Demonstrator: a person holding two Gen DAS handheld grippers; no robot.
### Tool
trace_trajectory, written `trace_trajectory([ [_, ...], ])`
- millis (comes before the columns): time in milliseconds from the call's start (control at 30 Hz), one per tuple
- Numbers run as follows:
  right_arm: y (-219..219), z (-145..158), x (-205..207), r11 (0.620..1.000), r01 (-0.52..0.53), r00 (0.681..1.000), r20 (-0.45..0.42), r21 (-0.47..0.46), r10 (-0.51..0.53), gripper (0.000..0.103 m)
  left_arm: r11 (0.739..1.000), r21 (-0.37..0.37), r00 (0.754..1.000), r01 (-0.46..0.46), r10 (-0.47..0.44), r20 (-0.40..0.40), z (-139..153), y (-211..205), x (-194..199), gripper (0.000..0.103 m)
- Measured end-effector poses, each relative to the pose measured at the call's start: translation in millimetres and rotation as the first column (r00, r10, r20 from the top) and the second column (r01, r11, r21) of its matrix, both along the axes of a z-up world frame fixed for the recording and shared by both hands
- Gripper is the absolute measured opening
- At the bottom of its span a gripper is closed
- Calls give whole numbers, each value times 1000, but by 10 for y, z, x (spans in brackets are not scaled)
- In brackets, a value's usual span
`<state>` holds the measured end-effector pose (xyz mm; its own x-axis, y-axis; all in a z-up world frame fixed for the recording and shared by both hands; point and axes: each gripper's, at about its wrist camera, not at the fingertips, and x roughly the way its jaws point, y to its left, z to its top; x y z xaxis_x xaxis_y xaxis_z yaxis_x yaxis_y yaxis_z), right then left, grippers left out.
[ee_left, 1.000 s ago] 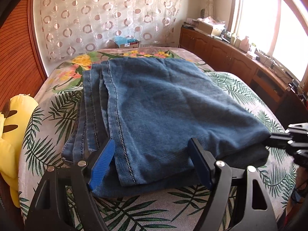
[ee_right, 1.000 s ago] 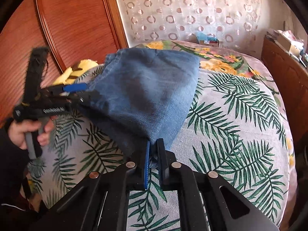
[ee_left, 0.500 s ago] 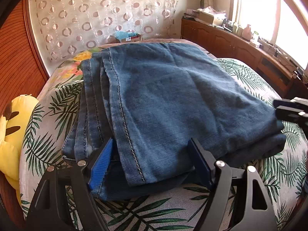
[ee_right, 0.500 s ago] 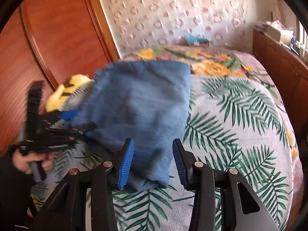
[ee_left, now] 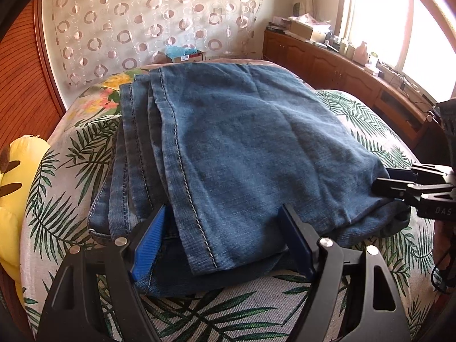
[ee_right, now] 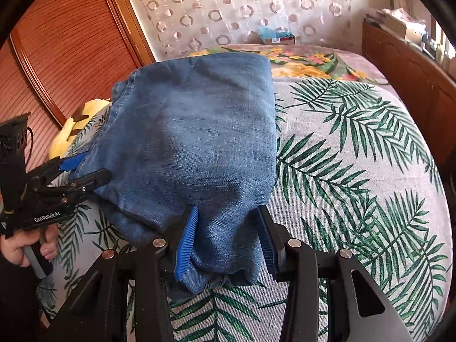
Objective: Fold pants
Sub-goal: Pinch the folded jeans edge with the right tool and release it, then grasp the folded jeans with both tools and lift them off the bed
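Note:
Blue denim pants (ee_left: 242,148) lie folded in a thick stack on the leaf-print bedspread (ee_left: 228,313). My left gripper (ee_left: 225,245) is open, its blue pads either side of the stack's near edge with the stitched hem. My right gripper (ee_right: 228,242) is open, jaws astride the pants' (ee_right: 193,142) near corner. The right gripper also shows at the right edge of the left wrist view (ee_left: 404,182). The left gripper shows at the left of the right wrist view (ee_right: 77,171), at the stack's side.
A yellow plush toy (ee_left: 14,188) lies at the bed's left edge by the wooden headboard (ee_right: 57,42). A wooden cabinet (ee_left: 342,77) with clutter runs under the window on the right. A patterned curtain (ee_left: 148,20) hangs behind the bed. Bare bedspread (ee_right: 356,156) spreads right of the pants.
My right gripper was shut on the pants' corner; it let go and now stands open around it. Both grippers moved closer over the stack. The left gripper stayed open.

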<state>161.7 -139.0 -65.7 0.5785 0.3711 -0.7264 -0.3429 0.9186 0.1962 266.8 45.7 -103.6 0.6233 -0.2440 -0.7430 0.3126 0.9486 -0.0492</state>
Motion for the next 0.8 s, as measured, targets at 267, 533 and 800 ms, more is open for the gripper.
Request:
trace_trajectory([
  [267, -61, 158, -56, 994, -10, 998, 58, 106, 4, 8, 1000, -5, 1000, 1, -1, -4, -1, 12, -1, 79],
  [533, 124, 749, -8, 990, -89, 977, 203, 106, 66, 7, 999, -35, 1000, -17, 17, 2, 129, 141, -66, 79],
  [800, 469, 1067, 78, 976, -189, 954, 255, 111, 155, 7, 994, -53, 990, -101, 105, 90, 558, 649, -270, 79],
])
